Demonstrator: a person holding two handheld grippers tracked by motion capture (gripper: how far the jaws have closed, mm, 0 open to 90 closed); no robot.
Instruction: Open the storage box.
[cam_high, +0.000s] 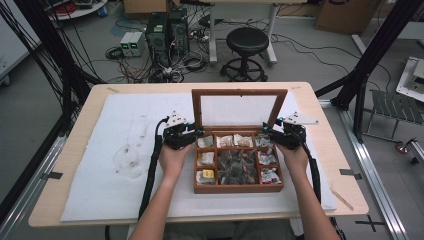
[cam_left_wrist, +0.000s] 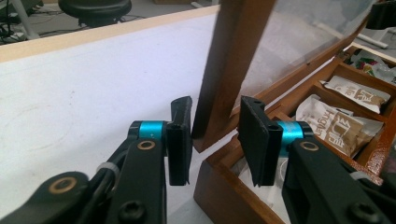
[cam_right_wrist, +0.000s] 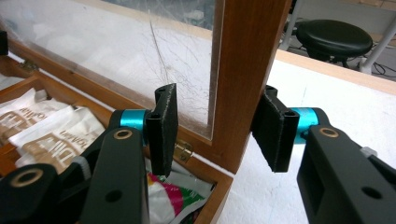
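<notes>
A wooden box (cam_high: 238, 188) with several compartments of tea packets (cam_high: 227, 141) sits at the table's middle. Its windowed lid (cam_high: 239, 93) stands upright. My left gripper (cam_high: 192, 133) is at the box's rear left corner. In the left gripper view it (cam_left_wrist: 215, 112) is open, its jaws either side of the lid's left frame post (cam_left_wrist: 233, 60). My right gripper (cam_high: 270, 134) is at the rear right corner. It (cam_right_wrist: 217, 100) is open too, straddling the lid's right frame post (cam_right_wrist: 250, 70) and the pane's edge. Brown-and-white packets (cam_left_wrist: 334, 128) and a colourful packet (cam_right_wrist: 170, 196) lie inside.
The box rests on a white mat (cam_high: 125, 150) that covers most of the wooden table (cam_high: 345, 150). A black stool (cam_high: 246, 42), computer towers (cam_high: 167, 32) and cables are on the floor beyond. Black frame posts (cam_high: 375, 50) rise at both sides.
</notes>
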